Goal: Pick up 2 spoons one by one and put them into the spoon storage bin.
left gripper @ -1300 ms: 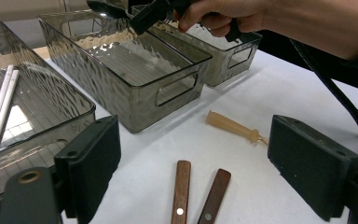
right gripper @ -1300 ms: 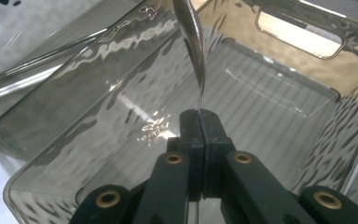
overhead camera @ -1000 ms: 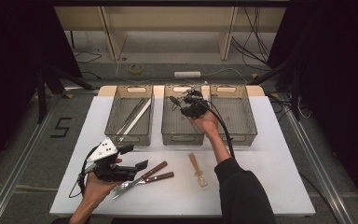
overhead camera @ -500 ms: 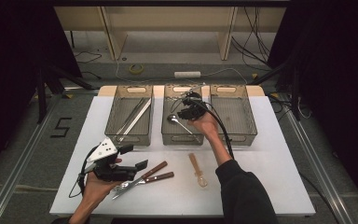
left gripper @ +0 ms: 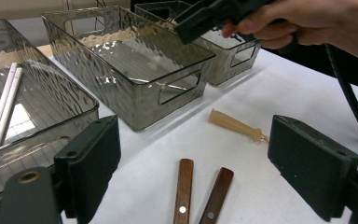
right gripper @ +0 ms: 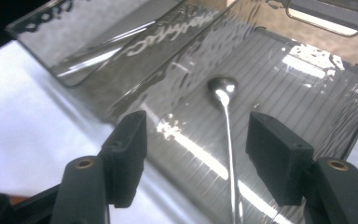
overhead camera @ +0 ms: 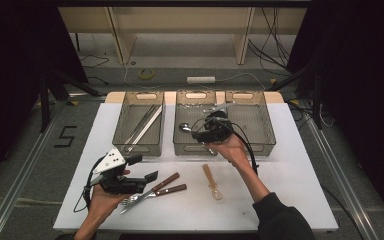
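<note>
A metal spoon (right gripper: 223,87) lies on the ribbed floor of the middle clear bin (overhead camera: 190,148), its bowl (overhead camera: 185,127) towards the left wall. My right gripper (overhead camera: 198,133) hovers over the bin's near part. Its jaws (right gripper: 196,140) have just been opening; they are open, with the spoon handle below and between them, untouched. My left gripper (overhead camera: 144,168) is open near the table's front left, above the wooden handles of a fork and knife (overhead camera: 166,186). Both handles (left gripper: 182,191) lie just beyond its jaws (left gripper: 193,168).
The left bin (overhead camera: 136,147) holds long pale sticks (left gripper: 2,109). A third bin (overhead camera: 261,116) stands at the right. A small beige wooden utensil (overhead camera: 212,180) lies on the white table (overhead camera: 290,180) in front of the bins.
My right hand has drawn back from the far part of the middle bin towards its near wall and its jaws have opened. The spoon now lies loose in the bin. The left gripper stays still.
</note>
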`<act>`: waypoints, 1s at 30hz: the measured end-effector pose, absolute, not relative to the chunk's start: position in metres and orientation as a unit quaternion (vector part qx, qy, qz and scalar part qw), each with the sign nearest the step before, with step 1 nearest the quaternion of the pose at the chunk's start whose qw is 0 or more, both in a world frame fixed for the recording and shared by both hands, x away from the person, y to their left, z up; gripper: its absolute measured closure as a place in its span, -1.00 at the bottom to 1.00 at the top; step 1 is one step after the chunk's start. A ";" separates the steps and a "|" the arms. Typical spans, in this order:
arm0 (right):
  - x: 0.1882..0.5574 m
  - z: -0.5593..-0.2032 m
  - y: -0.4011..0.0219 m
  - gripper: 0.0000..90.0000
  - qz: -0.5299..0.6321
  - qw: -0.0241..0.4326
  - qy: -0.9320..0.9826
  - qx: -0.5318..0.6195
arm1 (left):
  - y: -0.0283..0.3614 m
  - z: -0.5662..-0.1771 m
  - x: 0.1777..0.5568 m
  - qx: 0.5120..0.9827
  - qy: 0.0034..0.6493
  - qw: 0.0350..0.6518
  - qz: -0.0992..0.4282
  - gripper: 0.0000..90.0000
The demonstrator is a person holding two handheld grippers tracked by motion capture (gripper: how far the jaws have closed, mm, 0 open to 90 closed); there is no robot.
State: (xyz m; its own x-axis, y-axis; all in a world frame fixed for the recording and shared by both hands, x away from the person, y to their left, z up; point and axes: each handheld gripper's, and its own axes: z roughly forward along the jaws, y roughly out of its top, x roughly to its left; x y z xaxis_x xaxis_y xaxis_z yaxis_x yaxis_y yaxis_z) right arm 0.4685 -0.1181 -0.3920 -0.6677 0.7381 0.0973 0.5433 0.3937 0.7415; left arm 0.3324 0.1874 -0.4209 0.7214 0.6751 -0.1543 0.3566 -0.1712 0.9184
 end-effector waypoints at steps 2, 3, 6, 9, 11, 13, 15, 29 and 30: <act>0.459 -0.392 -0.121 -0.18 0.395 0.127 0.823 0.387 | 0.187 -0.421 0.332 0.751 0.343 0.544 0.146 -0.63; 0.455 -0.392 -0.123 -0.19 0.395 0.128 0.823 0.387 | 0.187 -0.421 0.332 0.751 0.343 0.544 0.146 -0.63; 0.444 -0.394 -0.127 -0.22 0.393 0.132 0.824 0.386 | 0.187 -0.421 0.333 0.752 0.344 0.543 0.147 -0.63; 0.433 -0.398 -0.133 -0.22 0.389 0.134 0.828 0.380 | 0.187 -0.421 0.333 0.751 0.344 0.544 0.147 -0.63; 0.428 -0.400 -0.137 -0.22 0.386 0.131 0.829 0.383 | 0.187 -0.421 0.332 0.751 0.345 0.543 0.147 -0.64; 0.423 -0.403 -0.139 -0.22 0.382 0.131 0.831 0.383 | 0.187 -0.421 0.332 0.751 0.344 0.544 0.148 -0.63; 0.419 -0.407 -0.141 -0.22 0.376 0.129 0.834 0.382 | 0.187 -0.421 0.331 0.751 0.344 0.544 0.148 -0.63; 0.401 -0.443 -0.145 -0.21 0.309 0.099 0.861 0.392 | 0.188 -0.421 0.330 0.752 0.343 0.543 0.149 -0.63; 0.400 -0.444 -0.145 -0.19 0.305 0.096 0.862 0.394 | 0.188 -0.421 0.330 0.754 0.341 0.542 0.150 -0.63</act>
State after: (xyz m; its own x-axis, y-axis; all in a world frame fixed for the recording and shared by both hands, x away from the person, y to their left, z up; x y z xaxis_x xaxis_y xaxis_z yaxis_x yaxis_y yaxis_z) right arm 0.3998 -0.1451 -0.4443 -0.6709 0.7378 0.0750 0.6207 0.5034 0.6011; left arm 0.3303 0.1876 -0.4208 0.7229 0.6758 -0.1439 0.3519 -0.1809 0.9184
